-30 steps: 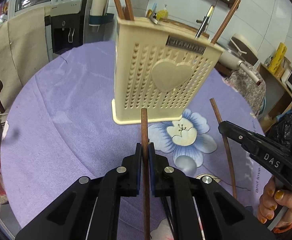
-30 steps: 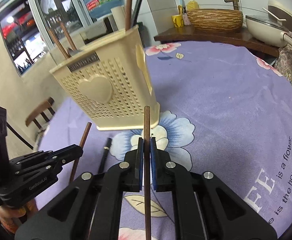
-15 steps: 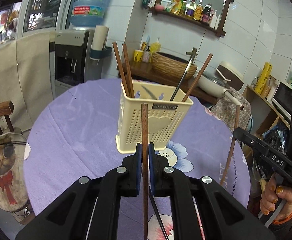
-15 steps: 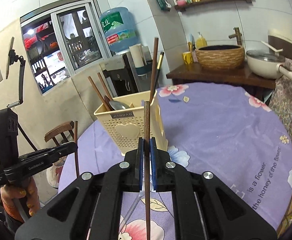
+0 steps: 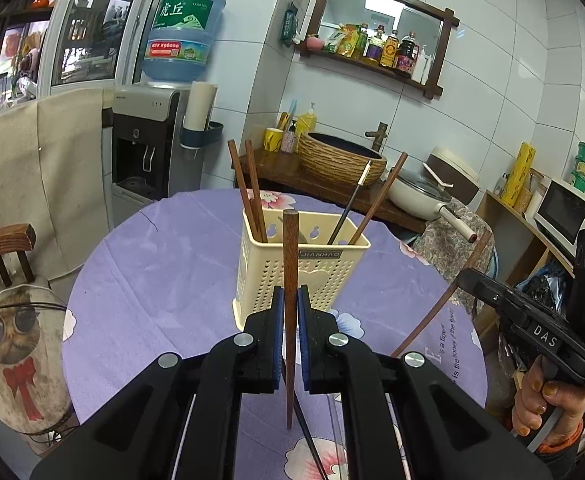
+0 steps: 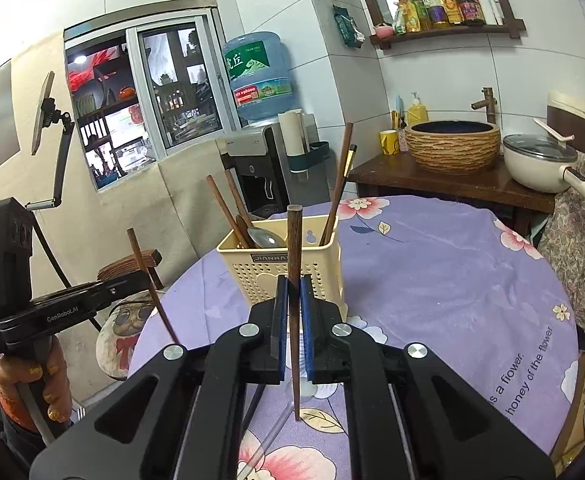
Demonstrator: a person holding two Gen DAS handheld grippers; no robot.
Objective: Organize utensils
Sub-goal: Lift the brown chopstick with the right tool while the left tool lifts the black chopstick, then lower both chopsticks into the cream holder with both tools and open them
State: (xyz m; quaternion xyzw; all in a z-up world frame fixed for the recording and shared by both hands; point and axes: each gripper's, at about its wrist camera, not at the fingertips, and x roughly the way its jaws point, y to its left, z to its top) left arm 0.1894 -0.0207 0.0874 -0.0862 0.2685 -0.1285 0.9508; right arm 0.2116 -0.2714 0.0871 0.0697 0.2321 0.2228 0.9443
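A cream perforated utensil holder [image 5: 304,276] stands on the purple floral tablecloth [image 5: 152,280]; it also shows in the right wrist view [image 6: 280,268]. It holds several brown chopsticks, a black chopstick and a metal spoon [image 6: 264,236]. My left gripper [image 5: 291,312] is shut on a brown chopstick [image 5: 290,264], held upright above the table in front of the holder. My right gripper [image 6: 293,312] is shut on another brown chopstick [image 6: 293,248], also upright. Each gripper shows in the other's view, the right one [image 5: 532,328] and the left one [image 6: 72,308].
A black chopstick [image 5: 308,436] lies on the cloth under my left gripper. A wooden chair [image 5: 0,252] and a cat cushion [image 5: 16,352] stand left of the table. A water dispenser [image 5: 152,140], a side table with a basket [image 5: 340,156] and a pan [image 5: 420,196] stand behind.
Both grippers have risen and drawn back from the holder, each lifting its chopstick off the table. The holder now looks smaller and farther away.
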